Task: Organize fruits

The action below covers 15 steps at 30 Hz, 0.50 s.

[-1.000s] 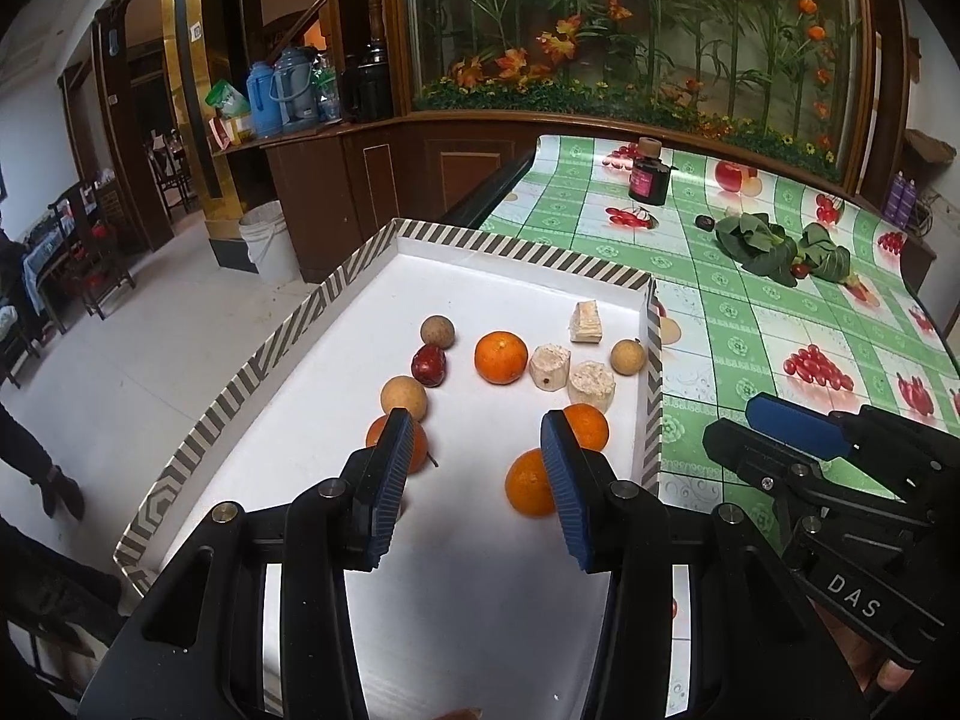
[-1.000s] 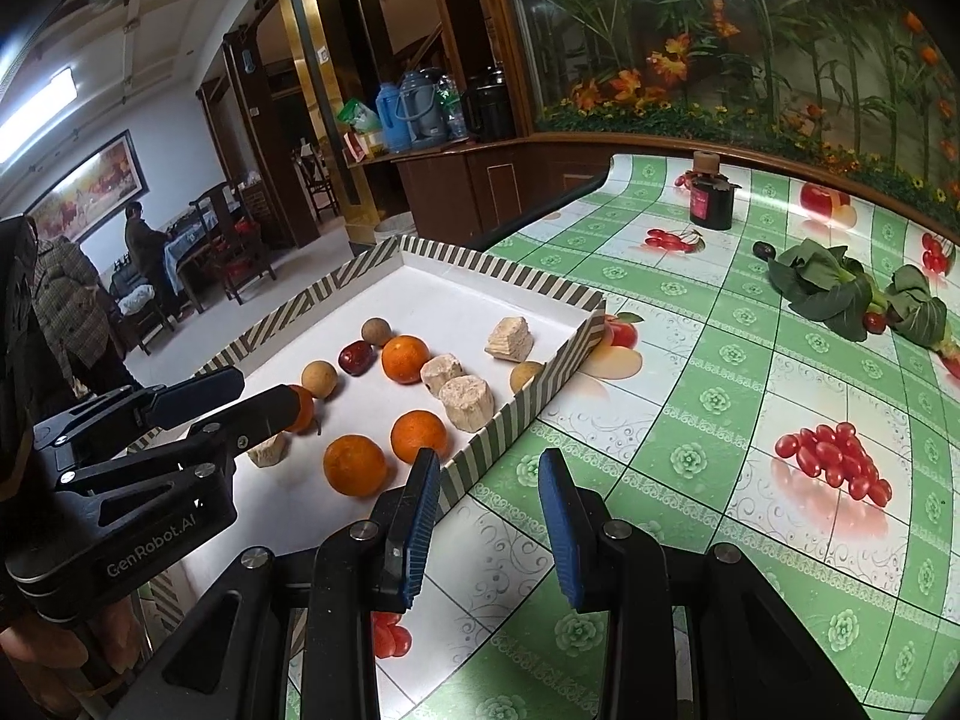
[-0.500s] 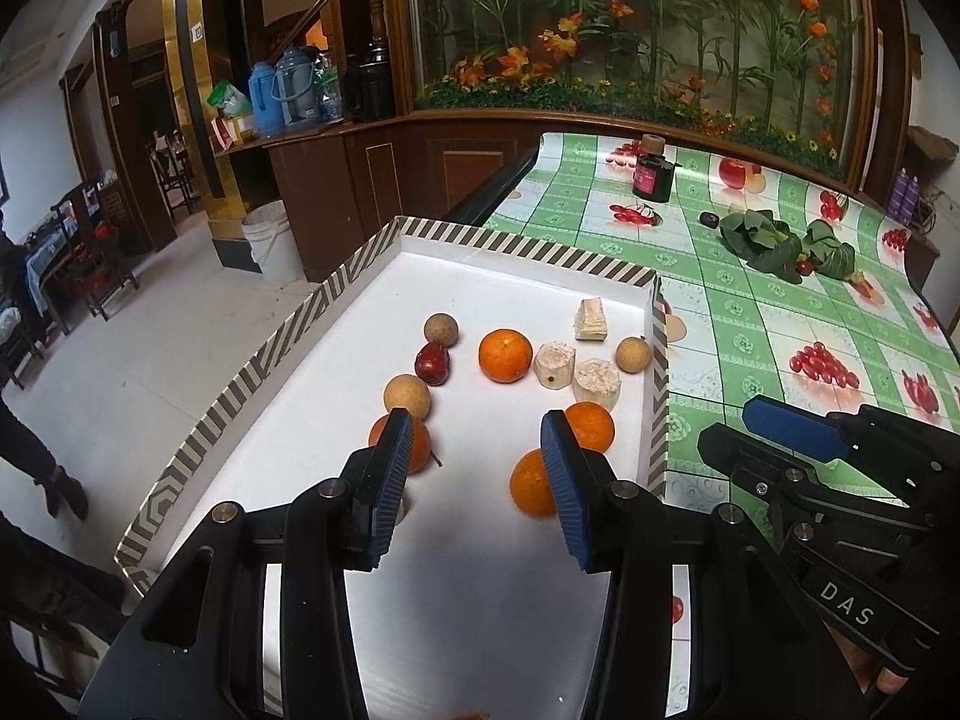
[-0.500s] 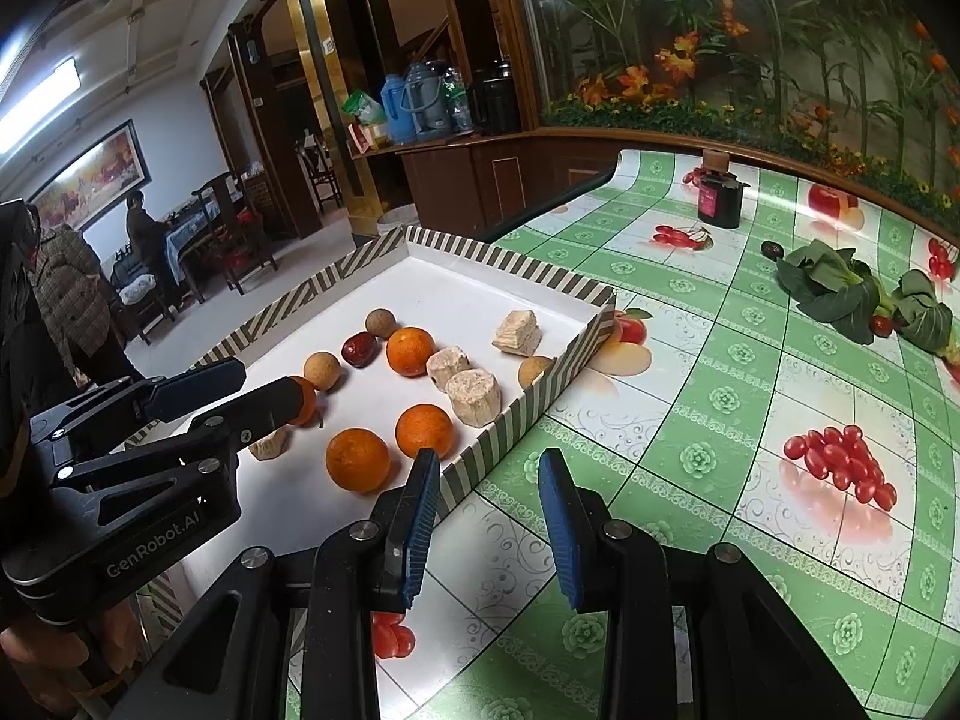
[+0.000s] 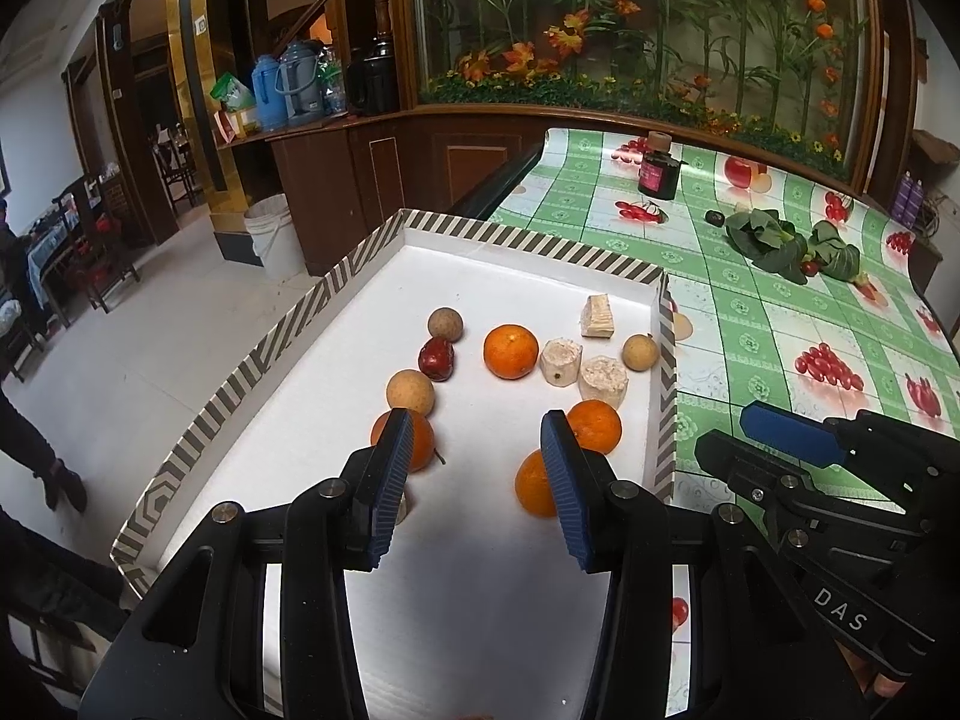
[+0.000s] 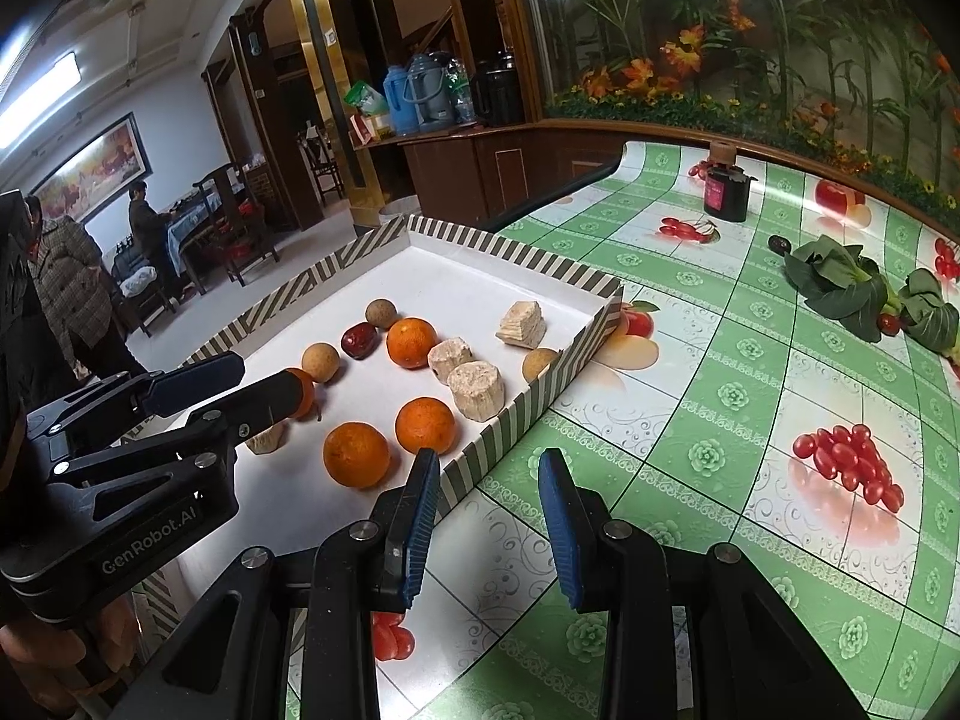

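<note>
Orange mandarins (image 5: 510,351) are sitting firm, light and roll-prone in the striped tray (image 5: 528,247) at frame centre, inviting grips across their middles; both tools, left tool (image 5: 477,483) and right tool (image 6: 487,519), are hovering parted, gripping nothing.

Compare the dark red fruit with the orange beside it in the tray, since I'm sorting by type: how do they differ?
The dark red fruit is smaller than the orange. The red fruit is glossy and deep red; the orange is matte and bright orange. The red fruit looks oblong and uneven, the orange round. Both lie loose on the white floor of the striped tray, untouched by either gripper.
</note>
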{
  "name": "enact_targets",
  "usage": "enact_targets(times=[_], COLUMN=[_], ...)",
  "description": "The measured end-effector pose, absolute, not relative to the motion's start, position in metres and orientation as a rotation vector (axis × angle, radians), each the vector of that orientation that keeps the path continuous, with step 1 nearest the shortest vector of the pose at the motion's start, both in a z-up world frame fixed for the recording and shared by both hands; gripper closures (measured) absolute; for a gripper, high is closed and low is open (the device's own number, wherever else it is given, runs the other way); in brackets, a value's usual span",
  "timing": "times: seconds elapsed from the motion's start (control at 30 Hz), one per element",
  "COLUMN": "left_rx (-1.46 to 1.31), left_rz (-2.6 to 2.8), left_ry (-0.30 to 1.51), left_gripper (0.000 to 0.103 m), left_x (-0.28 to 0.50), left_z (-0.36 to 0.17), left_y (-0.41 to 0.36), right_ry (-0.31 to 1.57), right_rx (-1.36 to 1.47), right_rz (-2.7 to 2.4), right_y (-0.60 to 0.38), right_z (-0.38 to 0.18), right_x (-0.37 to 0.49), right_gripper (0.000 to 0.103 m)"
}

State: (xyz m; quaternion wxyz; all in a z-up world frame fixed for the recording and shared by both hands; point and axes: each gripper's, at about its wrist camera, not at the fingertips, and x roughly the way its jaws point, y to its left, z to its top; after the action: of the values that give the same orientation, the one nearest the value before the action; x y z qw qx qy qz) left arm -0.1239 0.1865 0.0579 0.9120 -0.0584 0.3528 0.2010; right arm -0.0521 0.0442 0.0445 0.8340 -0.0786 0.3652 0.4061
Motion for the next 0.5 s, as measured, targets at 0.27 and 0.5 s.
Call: enact_targets(times=[0.27,0.5], left_rx=[-0.126,-0.096], left_rz=[0.423,0.403], left_ry=[0.722,0.713], left_gripper=[0.059,0.059], left_x=[-0.124,-0.121], left_z=[0.059,0.065], left_y=[0.187,0.171], right_ry=[0.781,0.775], right_rx=[-0.172,-0.152], right_rz=[0.865,0.852], right_y=[0.046,0.038], right_z=[0.041,0.045], right_x=[-0.052,-0.049], right_gripper=[0.07,0.07])
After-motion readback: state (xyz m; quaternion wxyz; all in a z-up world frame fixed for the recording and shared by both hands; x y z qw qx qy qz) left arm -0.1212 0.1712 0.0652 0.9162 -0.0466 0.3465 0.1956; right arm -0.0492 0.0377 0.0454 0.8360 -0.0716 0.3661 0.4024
